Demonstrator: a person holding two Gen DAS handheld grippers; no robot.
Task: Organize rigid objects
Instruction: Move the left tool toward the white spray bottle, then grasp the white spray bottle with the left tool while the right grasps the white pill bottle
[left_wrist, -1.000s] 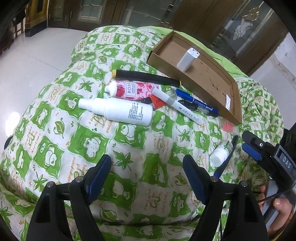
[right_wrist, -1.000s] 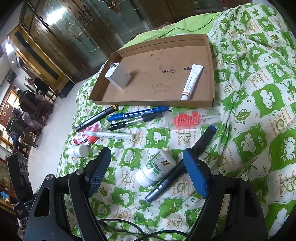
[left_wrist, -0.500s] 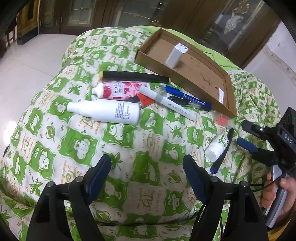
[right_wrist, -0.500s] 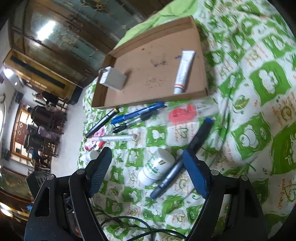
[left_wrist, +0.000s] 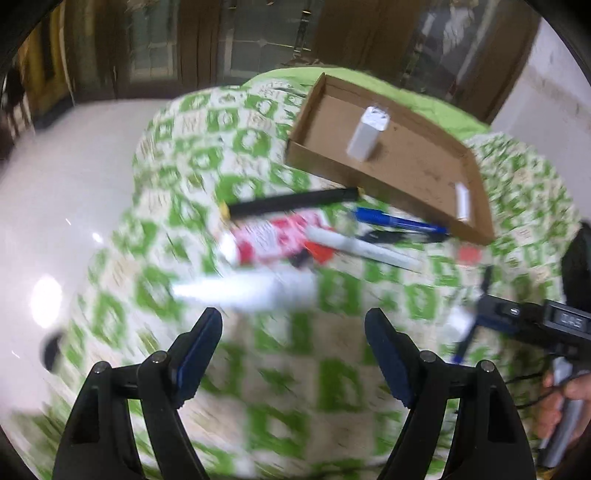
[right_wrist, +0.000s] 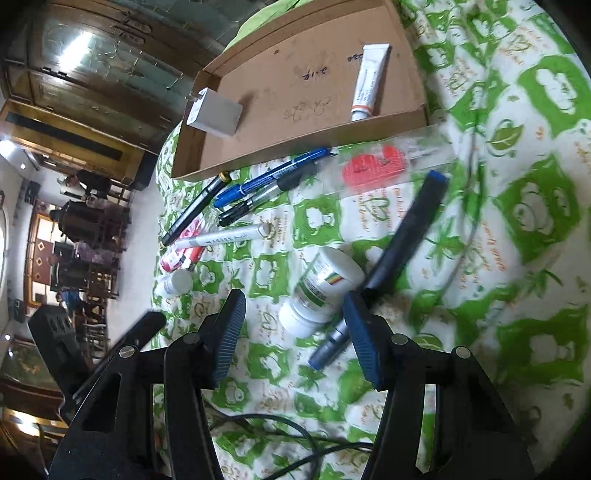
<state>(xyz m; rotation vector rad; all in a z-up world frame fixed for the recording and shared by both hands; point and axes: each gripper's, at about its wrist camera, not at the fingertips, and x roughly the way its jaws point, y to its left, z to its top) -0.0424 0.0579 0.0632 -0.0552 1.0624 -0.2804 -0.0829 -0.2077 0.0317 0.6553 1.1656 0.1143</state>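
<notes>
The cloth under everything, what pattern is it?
The cloth has a green-and-white check with cartoon figures and leaves, clearest in the right wrist view.

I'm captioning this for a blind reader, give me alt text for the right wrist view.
The right gripper, jaws just closing, frames a small white pill bottle lying beside a dark marker on a green-patterned cloth. Beyond lie pens and a cardboard tray holding a white charger and tube.

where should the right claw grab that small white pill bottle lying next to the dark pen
Grip the small white pill bottle across its labelled middle, coming down from above. It lies on its side on the quilt, so the round body offers two opposite flanks. The dark pen lies close against one flank, so that finger probably needs to slip between them. The right claw, jaws just narrowing, already straddles it.
</notes>
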